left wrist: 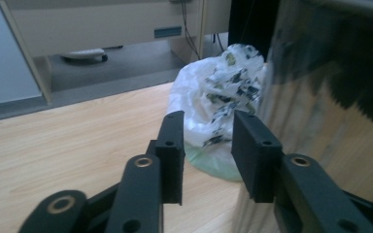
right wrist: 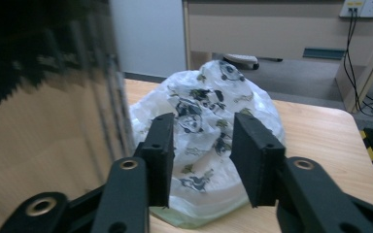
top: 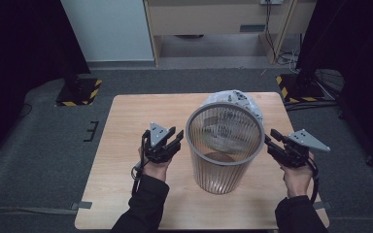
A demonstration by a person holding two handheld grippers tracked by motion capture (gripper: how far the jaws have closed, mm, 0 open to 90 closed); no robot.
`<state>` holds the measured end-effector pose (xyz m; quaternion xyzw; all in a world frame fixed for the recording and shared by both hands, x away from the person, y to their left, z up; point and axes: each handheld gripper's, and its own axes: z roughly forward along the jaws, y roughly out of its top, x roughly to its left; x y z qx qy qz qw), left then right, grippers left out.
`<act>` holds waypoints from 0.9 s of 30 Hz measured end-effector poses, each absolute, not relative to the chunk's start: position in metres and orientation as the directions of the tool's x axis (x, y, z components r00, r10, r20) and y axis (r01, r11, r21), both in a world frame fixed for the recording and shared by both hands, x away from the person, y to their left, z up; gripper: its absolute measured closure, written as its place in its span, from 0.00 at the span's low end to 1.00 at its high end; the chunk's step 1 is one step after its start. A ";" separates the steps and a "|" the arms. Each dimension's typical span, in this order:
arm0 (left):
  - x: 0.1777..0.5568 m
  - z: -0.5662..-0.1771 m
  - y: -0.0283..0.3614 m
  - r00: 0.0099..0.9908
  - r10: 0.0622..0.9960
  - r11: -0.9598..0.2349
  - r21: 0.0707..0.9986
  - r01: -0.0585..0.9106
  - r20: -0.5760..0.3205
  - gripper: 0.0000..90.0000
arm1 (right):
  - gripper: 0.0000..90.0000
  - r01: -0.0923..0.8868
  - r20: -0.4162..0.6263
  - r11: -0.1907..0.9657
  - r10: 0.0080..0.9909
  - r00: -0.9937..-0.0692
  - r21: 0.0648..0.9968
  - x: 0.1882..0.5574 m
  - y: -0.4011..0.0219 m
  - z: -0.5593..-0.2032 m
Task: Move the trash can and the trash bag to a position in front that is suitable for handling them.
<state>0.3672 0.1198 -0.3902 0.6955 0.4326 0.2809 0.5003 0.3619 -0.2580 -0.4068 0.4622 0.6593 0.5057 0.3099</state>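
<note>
A clear ribbed plastic waste bin stands upright in the middle of the wooden table. Behind it lies a crumpled white plastic bag with dark print. My left gripper hovers just left of the bin's rim, jaws apart with nothing between them. My right gripper hovers just right of the rim, also open and empty. In the left gripper view the gripper faces the bag, with the bin wall close at right. In the right gripper view the gripper faces the bag, with the bin at left.
Grey carpet surrounds the table. Two stands with yellow-black striped bases sit beyond the far corners. A wooden cabinet with hanging cables stands at the back. Bare tabletop lies left of the bin.
</note>
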 end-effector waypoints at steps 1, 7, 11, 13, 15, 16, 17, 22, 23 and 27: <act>0.367 -0.390 0.117 0.475 0.879 -0.125 0.940 0.317 -0.044 0.77 | 0.70 0.292 0.057 0.063 0.921 -0.384 0.954 0.362 -0.255 -0.406; 0.366 -0.390 0.111 0.503 0.863 -0.129 0.941 0.313 -0.049 0.84 | 0.77 0.283 0.055 0.070 0.910 -0.410 0.957 0.364 -0.238 -0.400; 0.364 -0.390 0.108 0.518 0.854 -0.137 0.943 0.304 -0.043 0.88 | 0.84 0.274 0.058 0.055 0.920 -0.388 0.960 0.363 -0.231 -0.399; 0.363 -0.389 0.107 0.518 0.854 -0.138 0.942 0.305 -0.042 0.90 | 0.86 0.273 0.063 0.046 0.924 -0.377 0.961 0.362 -0.229 -0.400; 0.362 -0.389 0.108 0.518 0.854 -0.136 0.941 0.309 -0.047 0.92 | 0.87 0.273 0.063 0.044 0.927 -0.370 0.961 0.361 -0.227 -0.400; 0.362 -0.389 0.108 0.517 0.855 -0.135 0.941 0.309 -0.048 0.92 | 0.87 0.273 0.060 0.046 0.927 -0.370 0.961 0.361 -0.226 -0.400; 0.361 -0.389 0.109 0.516 0.855 -0.133 0.942 0.309 -0.049 0.93 | 0.88 0.276 0.062 0.046 0.927 -0.369 0.960 0.360 -0.225 -0.400; 0.358 -0.387 0.116 0.514 0.856 -0.135 0.940 0.312 -0.048 0.95 | 0.89 0.276 0.052 0.055 0.930 -0.365 0.960 0.359 -0.216 -0.399; 0.357 -0.387 0.118 0.514 0.856 -0.135 0.940 0.313 -0.048 0.95 | 0.89 0.276 0.052 0.056 0.929 -0.368 0.960 0.359 -0.215 -0.399; 0.354 -0.386 0.127 0.503 0.862 -0.128 0.939 0.318 -0.053 0.96 | 0.89 0.280 0.055 0.058 0.924 -0.379 0.958 0.359 -0.206 -0.398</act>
